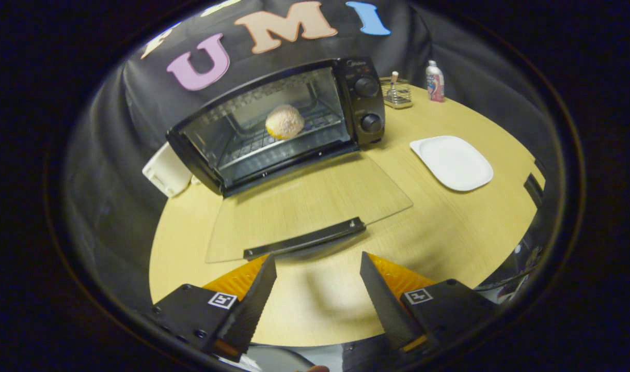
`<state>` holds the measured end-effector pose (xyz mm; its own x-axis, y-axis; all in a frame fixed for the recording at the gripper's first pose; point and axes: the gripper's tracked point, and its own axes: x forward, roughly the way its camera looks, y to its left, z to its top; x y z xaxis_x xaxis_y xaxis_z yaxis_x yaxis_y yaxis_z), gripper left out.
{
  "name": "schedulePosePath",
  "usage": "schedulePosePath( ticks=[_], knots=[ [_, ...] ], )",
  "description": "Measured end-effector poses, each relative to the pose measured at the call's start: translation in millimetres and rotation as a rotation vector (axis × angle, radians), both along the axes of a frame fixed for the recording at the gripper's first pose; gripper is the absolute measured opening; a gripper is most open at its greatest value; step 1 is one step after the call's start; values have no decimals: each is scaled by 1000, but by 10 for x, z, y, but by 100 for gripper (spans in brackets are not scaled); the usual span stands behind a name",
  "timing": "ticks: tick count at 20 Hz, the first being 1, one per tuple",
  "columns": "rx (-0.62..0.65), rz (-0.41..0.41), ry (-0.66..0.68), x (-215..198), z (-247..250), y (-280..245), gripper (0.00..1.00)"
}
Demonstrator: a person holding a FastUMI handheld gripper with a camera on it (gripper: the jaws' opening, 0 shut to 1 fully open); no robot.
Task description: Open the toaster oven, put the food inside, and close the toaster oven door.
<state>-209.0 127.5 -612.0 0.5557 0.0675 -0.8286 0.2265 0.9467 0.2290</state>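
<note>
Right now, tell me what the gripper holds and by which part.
Nothing. The gripper is open, its fingers apart just short of the door handle. The bun sits inside the oven.

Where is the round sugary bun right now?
The round sugary bun sits on the wire rack inside the open black toaster oven, far beyond the open, empty gripper and the lowered glass door.

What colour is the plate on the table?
White. The plate shows best in the gripper view, beyond the open tongs.
</note>
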Motion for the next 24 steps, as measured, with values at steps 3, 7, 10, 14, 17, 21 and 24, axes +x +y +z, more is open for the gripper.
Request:
schedulePosePath(
  ticks=[3,7,10,14,17,21,24],
  knots=[
    [-50,73,54,-37,-150,25,100],
    [-82,109,69,41,-229,39,100],
    [-99,128,62,68,-221,43,100],
    [-128,144,22,129,-85,34,100],
    [-130,142,-17,172,81,33,100],
    [-108,102,-87,307,368,35,100],
    [-73,51,-157,536,585,49,100]
  ],
)
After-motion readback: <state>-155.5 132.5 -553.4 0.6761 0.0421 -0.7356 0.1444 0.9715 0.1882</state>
